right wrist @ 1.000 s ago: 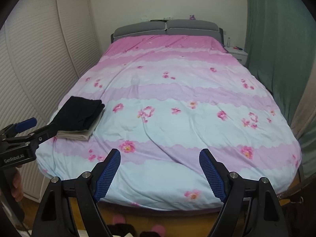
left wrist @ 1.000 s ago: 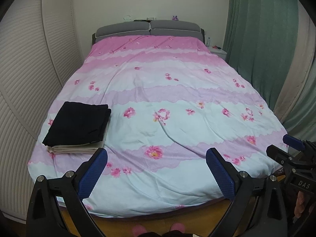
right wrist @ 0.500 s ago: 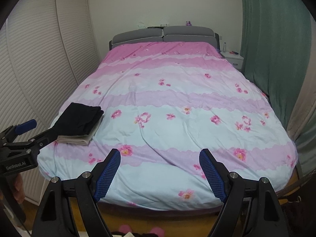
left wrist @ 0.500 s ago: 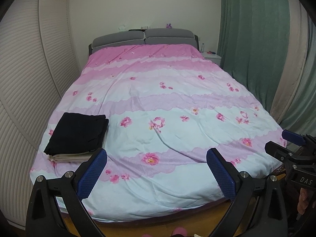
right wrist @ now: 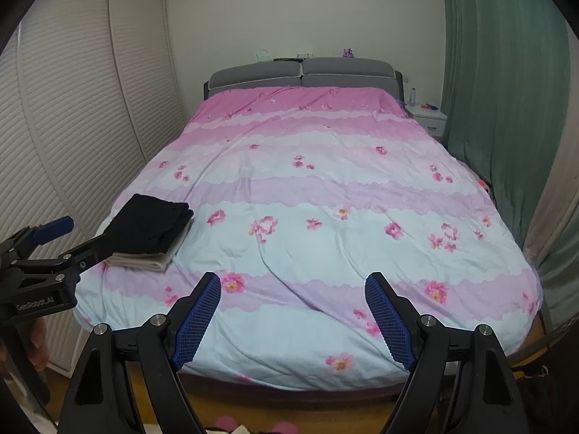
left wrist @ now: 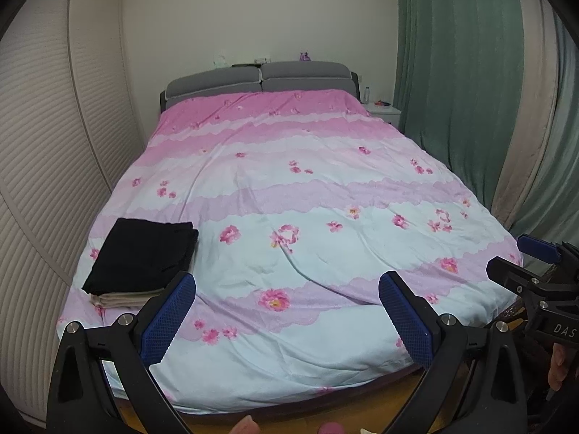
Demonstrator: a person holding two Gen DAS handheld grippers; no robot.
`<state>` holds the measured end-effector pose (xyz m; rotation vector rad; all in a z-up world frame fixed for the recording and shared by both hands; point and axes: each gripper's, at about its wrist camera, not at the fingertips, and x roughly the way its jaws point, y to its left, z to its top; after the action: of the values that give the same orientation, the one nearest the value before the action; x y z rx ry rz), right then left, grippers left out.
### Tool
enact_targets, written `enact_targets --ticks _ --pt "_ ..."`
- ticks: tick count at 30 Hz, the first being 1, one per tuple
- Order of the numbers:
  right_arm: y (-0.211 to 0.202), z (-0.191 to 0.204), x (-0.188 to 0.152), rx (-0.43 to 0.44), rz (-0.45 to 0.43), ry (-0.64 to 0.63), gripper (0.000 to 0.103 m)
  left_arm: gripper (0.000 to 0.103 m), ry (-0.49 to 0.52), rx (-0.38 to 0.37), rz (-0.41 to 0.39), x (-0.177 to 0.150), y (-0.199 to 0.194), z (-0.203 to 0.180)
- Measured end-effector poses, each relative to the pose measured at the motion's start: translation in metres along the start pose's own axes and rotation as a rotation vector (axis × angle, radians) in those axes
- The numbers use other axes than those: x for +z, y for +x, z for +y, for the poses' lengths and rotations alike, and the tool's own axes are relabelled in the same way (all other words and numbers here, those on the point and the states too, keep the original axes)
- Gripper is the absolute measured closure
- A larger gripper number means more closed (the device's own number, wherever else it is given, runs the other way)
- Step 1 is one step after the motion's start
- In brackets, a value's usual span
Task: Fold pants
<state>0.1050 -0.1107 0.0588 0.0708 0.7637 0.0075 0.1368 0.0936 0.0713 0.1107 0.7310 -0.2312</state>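
The black pants were already folded into a neat rectangle, sitting on top of a folded beige garment near the front left corner of the bed. In the right wrist view the same stack showed up on the left side, black pants over the beige layer, edges roughly lined up and the beige one peeking out at the near side.

Neither claw was touching the stack. The left gripper was spread wide with nothing between its blue pads, held off the foot of the bed, its left pad lining up just below the stack in that view. The right gripper was wide apart too, empty, pointed at the middle of the foot end, well apart from the pants. You could see each gripper poking into the edge of the other's camera.

The bed had a pink, lilac and pale blue flowered duvet, a bit wrinkled in the middle, and a grey padded headboard. White louvered wardrobe doors ran along the left, green curtains hung on the right, and a small white nightstand sat by the headboard with a bottle on it.
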Motion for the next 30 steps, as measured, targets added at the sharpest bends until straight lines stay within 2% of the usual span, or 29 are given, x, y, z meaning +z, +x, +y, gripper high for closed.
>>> enact_targets --ticks 4,18,30 --pt "-0.003 -0.002 0.0 -0.001 -0.008 0.006 0.021 0.0 -0.005 -0.028 -0.02 0.001 -0.006 -0.002" --pt "-0.015 -0.011 -0.002 -0.002 -0.023 0.017 0.021 0.0 0.002 -0.033 -0.066 -0.003 -0.017 -0.012" --pt "-0.02 -0.014 -0.004 -0.01 -0.019 0.025 0.021 0.0 -0.003 -0.015 -0.063 -0.004 -0.017 -0.011"
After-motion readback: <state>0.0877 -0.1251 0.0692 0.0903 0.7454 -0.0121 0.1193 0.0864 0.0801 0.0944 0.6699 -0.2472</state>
